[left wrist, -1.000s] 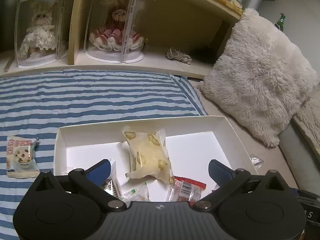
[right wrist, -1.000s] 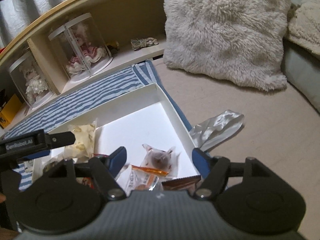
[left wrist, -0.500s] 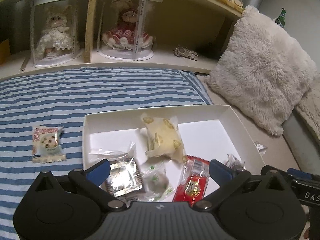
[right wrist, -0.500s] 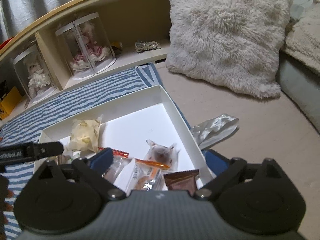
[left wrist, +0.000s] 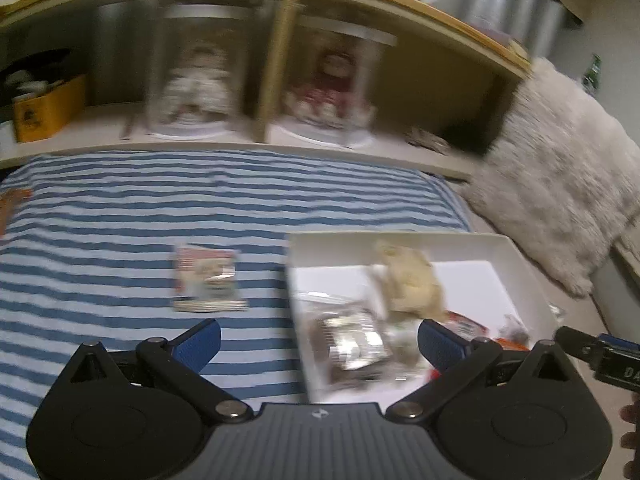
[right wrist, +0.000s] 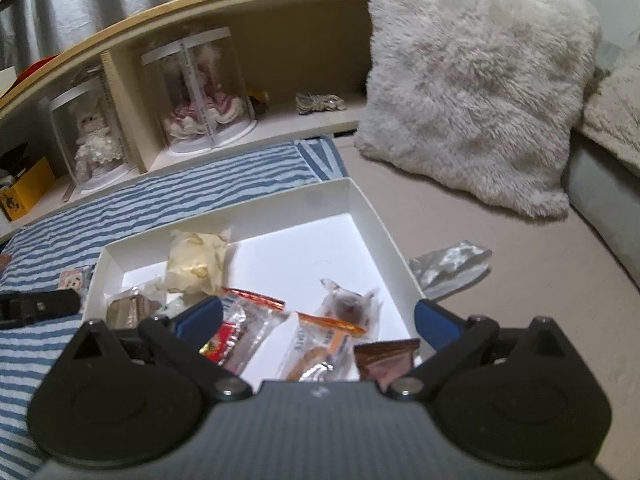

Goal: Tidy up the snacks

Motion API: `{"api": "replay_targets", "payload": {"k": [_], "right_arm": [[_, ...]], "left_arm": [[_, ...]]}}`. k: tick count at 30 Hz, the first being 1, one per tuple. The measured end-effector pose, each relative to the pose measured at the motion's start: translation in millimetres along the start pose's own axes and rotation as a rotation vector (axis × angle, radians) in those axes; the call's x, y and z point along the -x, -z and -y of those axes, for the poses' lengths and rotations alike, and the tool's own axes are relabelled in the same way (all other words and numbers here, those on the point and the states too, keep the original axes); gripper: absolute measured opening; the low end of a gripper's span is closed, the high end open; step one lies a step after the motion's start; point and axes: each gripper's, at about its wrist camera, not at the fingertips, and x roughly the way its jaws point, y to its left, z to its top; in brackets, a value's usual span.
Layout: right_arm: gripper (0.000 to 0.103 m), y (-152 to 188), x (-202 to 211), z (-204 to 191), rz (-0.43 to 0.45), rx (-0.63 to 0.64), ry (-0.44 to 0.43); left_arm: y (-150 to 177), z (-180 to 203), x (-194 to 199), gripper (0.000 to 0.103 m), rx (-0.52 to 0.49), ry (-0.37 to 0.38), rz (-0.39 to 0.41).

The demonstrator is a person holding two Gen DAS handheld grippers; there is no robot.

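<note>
A white box [right wrist: 372, 216] sits on the bed and holds several wrapped snacks, among them a pale yellow packet [right wrist: 196, 260], a silver packet [left wrist: 352, 344] and a brown packet [right wrist: 384, 360]. The box also shows in the blurred left wrist view [left wrist: 516, 256]. A cookie packet [left wrist: 208, 278] lies on the striped blanket left of the box. A silver wrapper [right wrist: 452, 266] lies on the beige sheet right of the box. My left gripper [left wrist: 318, 340] is open and empty over the box's left edge. My right gripper [right wrist: 318, 314] is open and empty above the box's near side.
A wooden shelf [right wrist: 280, 120] at the back holds two dolls in clear cases [right wrist: 200, 92] and a yellow box [right wrist: 24, 192]. A fluffy white pillow [right wrist: 476, 80] leans at the right. The blue striped blanket [left wrist: 120, 220] covers the left of the bed.
My left gripper has swung left, so the cookie packet and blanket have come toward the centre of its view. My right gripper has pulled back and risen a little. Both stay open.
</note>
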Motion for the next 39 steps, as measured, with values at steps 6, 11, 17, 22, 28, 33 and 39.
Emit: {"api": "replay_targets", "payload": {"k": [6, 11, 17, 22, 28, 33, 39], "right_arm": [[0.102, -0.6, 0.7, -28.6, 0.026, 0.032, -0.05], [0.102, 0.3, -1.5, -63.6, 0.041, 0.067, -0.103], [0.102, 4.2, -5.5, -118.6, 0.049, 0.138, -0.19], [0.102, 9.1, -11.3, -162.3, 0.064, 0.196, -0.267], [0.102, 11.9, -28.8, -208.1, 0.053, 0.22, -0.356], [0.102, 7.8, -55.4, -238.4, 0.039, 0.228, -0.403], [0.091, 3.7, -98.5, -269.6, -0.025, 0.21, -0.441]], "left_arm": [[-0.2, -58.6, 21.2, 0.103, 0.045, -0.08, 0.017], [1.1, -106.2, 38.5, 0.103, 0.074, -0.141, 0.036], [3.6, -159.4, 55.4, 0.103, 0.093, -0.206, 0.07], [5.2, -201.5, 64.8, 0.103, 0.097, -0.252, 0.117], [-1.3, -246.8, 61.0, 0.103, 0.075, -0.291, 0.171], [-19.7, -278.3, 42.2, 0.103, 0.039, -0.322, 0.185], [-50.8, -304.8, 7.9, 0.103, -0.046, -0.367, 0.195]]}}
